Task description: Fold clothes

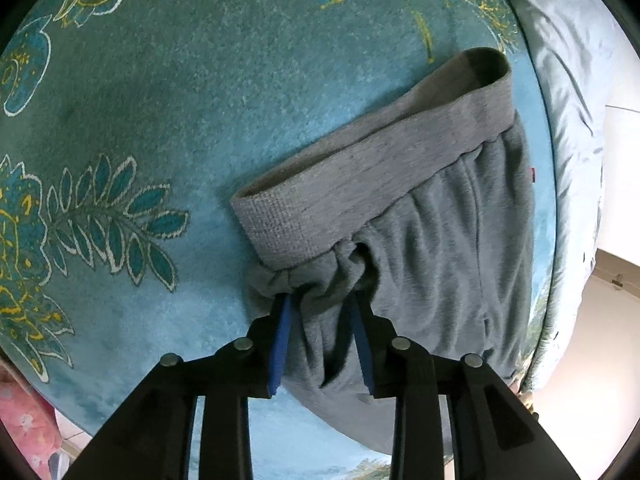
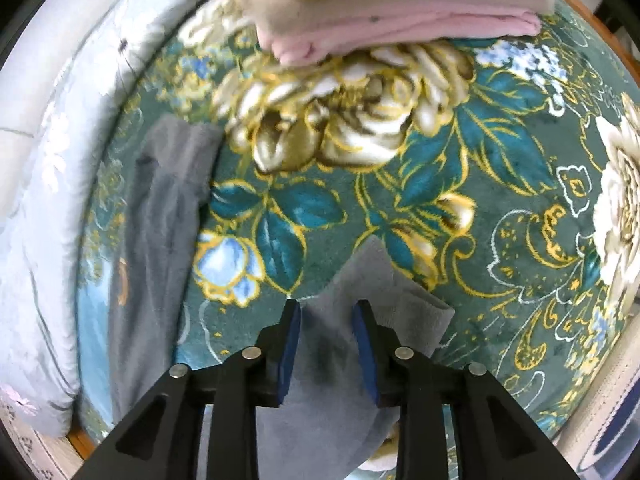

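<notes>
The grey fleece sweatpants (image 1: 440, 216) lie on the teal floral plush blanket (image 1: 160, 140) of a bed. In the left wrist view their ribbed grey waistband (image 1: 360, 176) runs on a slant from just ahead of the jaws up toward the right, and the body of the garment falls away to the right and below.

The left gripper (image 1: 322, 300) points steeply down at the gathered cloth just under the near end of the waistband. Its jaws stand partly open, with a bunch of grey cloth between the blue pads; I judge that the pads do not press on it.

The right gripper (image 2: 326, 306) is over another part of the same grey garment, which looks like a leg end (image 2: 360, 304), though I cannot be sure. Its jaws are also partly open, the cloth lies between and under them, and no clamping shows. A further grey part (image 2: 168, 208) lies well apart to the left.

Each hand is nearest to its own end, so the fold probably turns on bringing one end over the other.

For room, the blanket ahead of both grippers is open. A pale grey quilt (image 2: 52, 184) borders the bed edge beside the garment, and a stack of folded pink and olive cloths (image 2: 400, 12) sits at the far side.
</notes>
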### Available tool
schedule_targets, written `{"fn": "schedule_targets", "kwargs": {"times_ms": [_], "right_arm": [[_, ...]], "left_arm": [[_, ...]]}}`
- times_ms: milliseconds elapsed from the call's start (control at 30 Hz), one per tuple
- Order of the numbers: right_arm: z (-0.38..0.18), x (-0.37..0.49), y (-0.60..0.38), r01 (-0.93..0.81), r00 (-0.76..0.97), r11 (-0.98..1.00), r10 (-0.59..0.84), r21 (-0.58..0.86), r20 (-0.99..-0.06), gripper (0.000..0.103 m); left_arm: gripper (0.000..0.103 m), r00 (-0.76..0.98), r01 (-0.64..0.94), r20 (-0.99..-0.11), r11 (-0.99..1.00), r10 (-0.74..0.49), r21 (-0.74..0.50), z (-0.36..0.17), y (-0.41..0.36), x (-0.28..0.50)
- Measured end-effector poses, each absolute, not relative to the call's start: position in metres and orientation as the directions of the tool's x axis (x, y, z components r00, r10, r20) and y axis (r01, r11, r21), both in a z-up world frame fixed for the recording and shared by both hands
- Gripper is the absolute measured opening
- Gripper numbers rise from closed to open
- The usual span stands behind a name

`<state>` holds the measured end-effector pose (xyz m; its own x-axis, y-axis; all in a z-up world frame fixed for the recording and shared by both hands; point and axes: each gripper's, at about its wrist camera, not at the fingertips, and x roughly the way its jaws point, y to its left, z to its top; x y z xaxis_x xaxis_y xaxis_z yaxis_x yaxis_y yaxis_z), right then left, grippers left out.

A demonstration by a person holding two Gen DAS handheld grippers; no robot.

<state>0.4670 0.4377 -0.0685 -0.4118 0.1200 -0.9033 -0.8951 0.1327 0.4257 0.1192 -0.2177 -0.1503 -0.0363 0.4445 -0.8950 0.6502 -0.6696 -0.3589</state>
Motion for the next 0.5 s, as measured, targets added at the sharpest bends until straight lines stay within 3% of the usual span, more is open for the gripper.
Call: {"fn": "schedule_targets", "kwargs": {"times_ms": [100,400,500], "right_arm": [[-0.060,0.491,0.427,-0.859,-0.454,0.170,0.185,0.484,-0.871,0.055],[-0.112,0.541,0.386,-0.825,-0.440,0.344,0.107,0.449,-0.891,0.055],[-0.128,0.546,0.372,-0.813,-0.452,0.376,0.072,0.444,-0.889,0.055]], "left_arm": [[0.034,-0.054,0.645,-0.893,-0.667,0.447,-0.373,-0.140,-0.227,0.118],[0.034,-0.038,0.676,-0.904,-0.655,0.426,-0.338,-0.132,-0.257,0.121],[0.043,-0.009,0.668,-0.916,-0.679,0.401,-0.304,-0.133,-0.257,0.118]]}}
